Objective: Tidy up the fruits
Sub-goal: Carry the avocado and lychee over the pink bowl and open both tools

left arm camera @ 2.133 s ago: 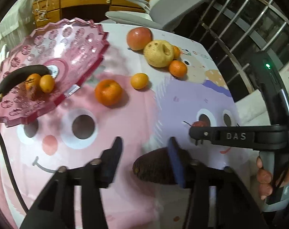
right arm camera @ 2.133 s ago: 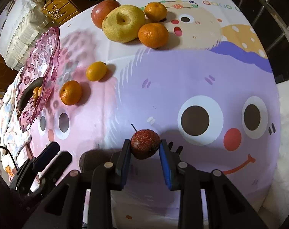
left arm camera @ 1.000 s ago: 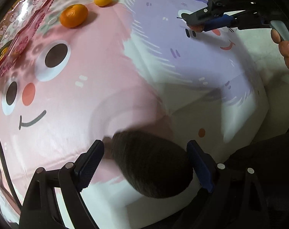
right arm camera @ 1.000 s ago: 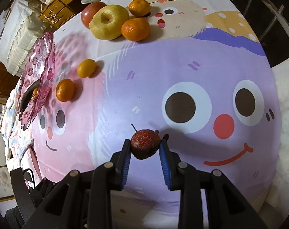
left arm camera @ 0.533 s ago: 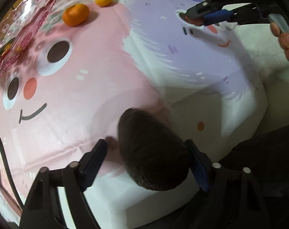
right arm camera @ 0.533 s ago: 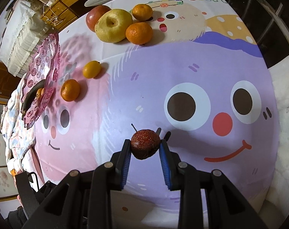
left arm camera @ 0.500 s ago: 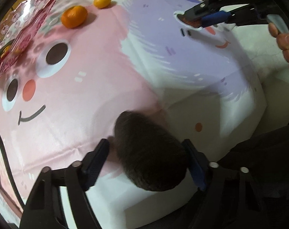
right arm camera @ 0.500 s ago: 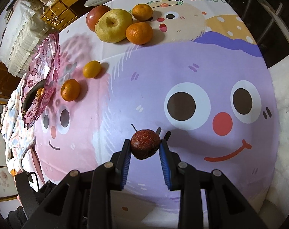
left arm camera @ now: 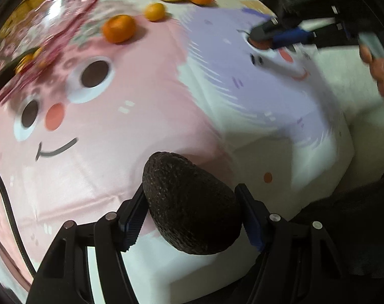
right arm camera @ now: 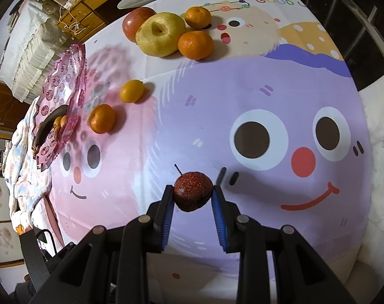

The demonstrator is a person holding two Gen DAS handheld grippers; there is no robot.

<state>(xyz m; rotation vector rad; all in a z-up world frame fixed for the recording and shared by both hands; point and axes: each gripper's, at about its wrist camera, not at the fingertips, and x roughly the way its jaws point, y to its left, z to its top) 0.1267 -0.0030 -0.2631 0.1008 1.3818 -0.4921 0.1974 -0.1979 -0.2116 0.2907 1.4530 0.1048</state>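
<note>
Cartoon-printed cloth (right arm camera: 242, 96) covers the tabletop. Right hand-held gripper (right arm camera: 193, 197) pinches a red lychee (right arm camera: 193, 194) well right of the pink plate (right arm camera: 61, 106); left hand-held gripper (left arm camera: 192, 217) clamps an avocado (left arm camera: 192, 202) at the cloth's near edge.

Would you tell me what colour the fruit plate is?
The fruit plate is translucent pink with a round floral pattern, clearest in the right wrist view.

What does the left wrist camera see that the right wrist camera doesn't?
Only the left wrist view shows the dark avocado clamped in the left gripper, and the person's hand. Only the right wrist view shows the wooden drawers and a close look at the red lychee in the right gripper. Both show the pink plate, loose oranges and the cartoon tablecloth.
</note>
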